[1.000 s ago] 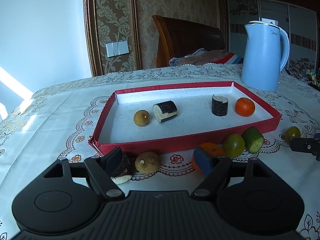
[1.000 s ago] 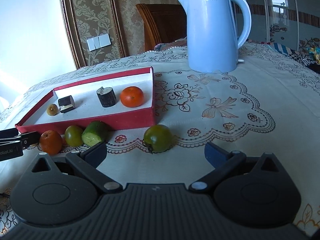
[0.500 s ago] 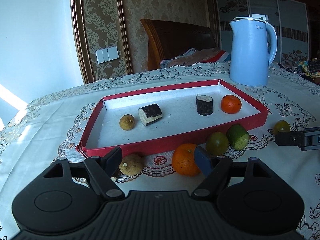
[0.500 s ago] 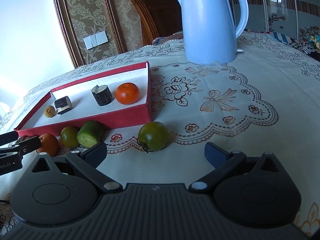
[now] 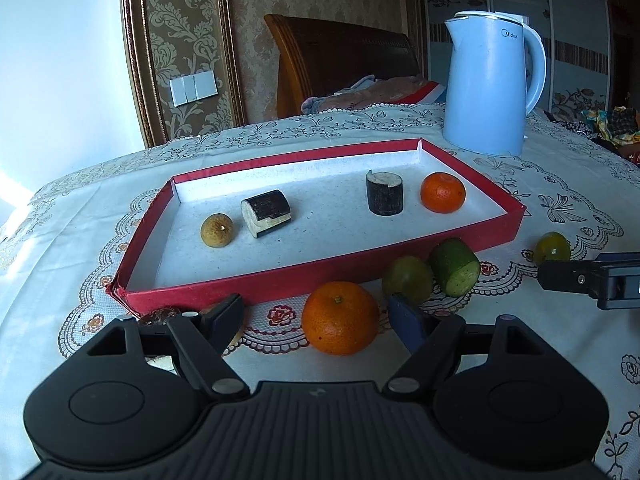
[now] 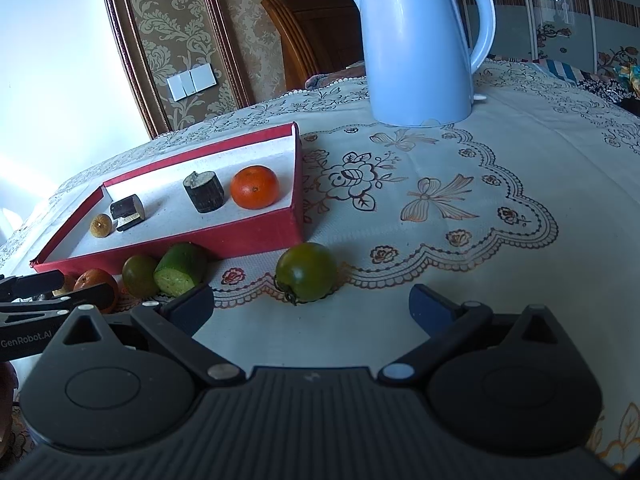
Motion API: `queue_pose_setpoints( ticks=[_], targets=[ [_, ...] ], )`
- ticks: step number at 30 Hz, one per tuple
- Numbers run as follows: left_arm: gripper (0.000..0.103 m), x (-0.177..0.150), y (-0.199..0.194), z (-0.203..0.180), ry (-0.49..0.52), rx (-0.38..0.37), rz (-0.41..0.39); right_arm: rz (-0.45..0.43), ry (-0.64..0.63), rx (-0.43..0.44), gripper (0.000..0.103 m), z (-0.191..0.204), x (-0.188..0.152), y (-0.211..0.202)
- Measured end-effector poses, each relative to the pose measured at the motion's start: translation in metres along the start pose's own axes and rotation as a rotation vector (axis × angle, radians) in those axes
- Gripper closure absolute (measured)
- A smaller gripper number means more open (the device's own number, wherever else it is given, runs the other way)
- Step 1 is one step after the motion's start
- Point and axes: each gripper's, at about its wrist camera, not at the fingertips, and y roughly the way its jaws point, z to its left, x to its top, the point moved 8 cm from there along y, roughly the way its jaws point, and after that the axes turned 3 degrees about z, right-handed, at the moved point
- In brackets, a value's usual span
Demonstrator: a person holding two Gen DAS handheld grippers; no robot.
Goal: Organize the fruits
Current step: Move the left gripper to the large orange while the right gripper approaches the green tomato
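A red tray [image 5: 320,276] [image 6: 200,240] holds a small brown fruit [image 5: 216,230], two dark cut pieces [image 5: 266,213] [image 5: 384,193] and an orange [image 5: 443,192]. On the cloth in front of it lie a loose orange [image 5: 340,318], a green fruit [image 5: 407,280] and a cut green piece [image 5: 455,266]. My left gripper [image 5: 320,320] is open, with the loose orange between its fingers. My right gripper [image 6: 312,306] is open, with a green tomato [image 6: 306,272] [image 5: 553,247] just ahead of its fingers.
A blue kettle [image 5: 492,88] [image 6: 416,40] stands behind the tray on the right. A brown fruit [image 5: 160,316] lies half hidden behind my left finger. A wooden headboard and wall switches are at the back.
My left gripper has moved right, so the loose orange now sits between its fingers and the brown fruit is behind the left finger. My right gripper has edged closer to the green tomato.
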Motion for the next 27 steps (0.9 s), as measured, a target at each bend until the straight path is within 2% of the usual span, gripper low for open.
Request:
queue_pose_setpoints(
  ticks=[5,15,21,23,27],
  targets=[
    [0.024,0.0,0.008,-0.002,0.015,-0.007,0.02,0.004,-0.01,-0.009,0.0,0.001,0.0,0.001],
    [0.024,-0.003,0.017,0.007,-0.051,-0.038,0.057,0.013,-0.01,-0.027,0.0,0.001,0.002,0.004],
    [0.03,-0.003,0.016,0.01,-0.066,-0.043,0.051,0.022,-0.023,-0.039,0.0,0.003,0.005,0.008],
    [0.036,-0.003,0.015,0.008,-0.06,-0.051,0.048,0.022,-0.03,-0.048,0.005,0.004,0.006,0.01],
    [0.041,-0.002,0.013,0.005,-0.045,-0.05,0.034,0.026,-0.036,-0.061,0.007,0.004,0.008,0.013]
  ],
)
